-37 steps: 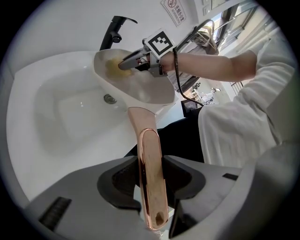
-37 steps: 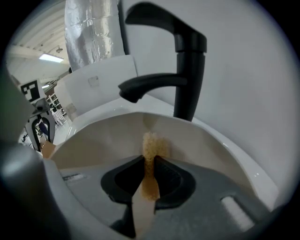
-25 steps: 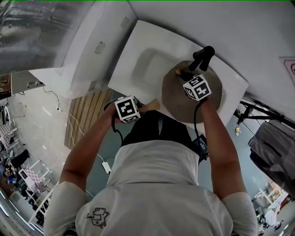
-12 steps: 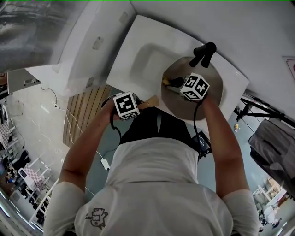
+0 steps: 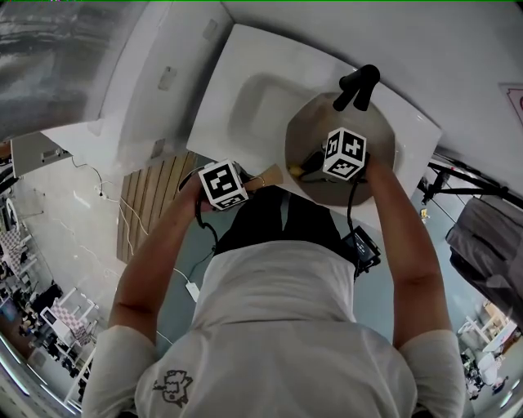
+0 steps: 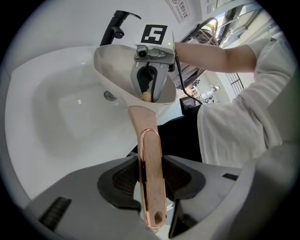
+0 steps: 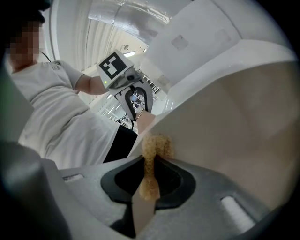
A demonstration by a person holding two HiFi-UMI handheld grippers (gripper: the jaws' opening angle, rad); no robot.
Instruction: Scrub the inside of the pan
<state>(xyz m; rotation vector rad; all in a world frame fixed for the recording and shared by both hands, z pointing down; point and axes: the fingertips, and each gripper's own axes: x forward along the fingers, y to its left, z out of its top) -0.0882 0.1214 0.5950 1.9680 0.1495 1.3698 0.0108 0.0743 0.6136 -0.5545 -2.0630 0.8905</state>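
At the sink's front edge, the left gripper [image 6: 149, 176] has its fingers pinching the copper-coloured handle [image 6: 149, 154]. It holds the cream pan [image 5: 377, 135] tilted over the right side of the sink [image 5: 257, 106]. Inside the pan, the right gripper [image 7: 147, 180] has its fingers clamped on a tan sponge [image 7: 157, 144], pressed to the wall near the handle. Scrubbing looks under way. No dirt shows, so I cannot judge what remains. Beyond stands a black tap [image 5: 358, 86], and the wall sign [image 6: 180, 6] is unreadable.
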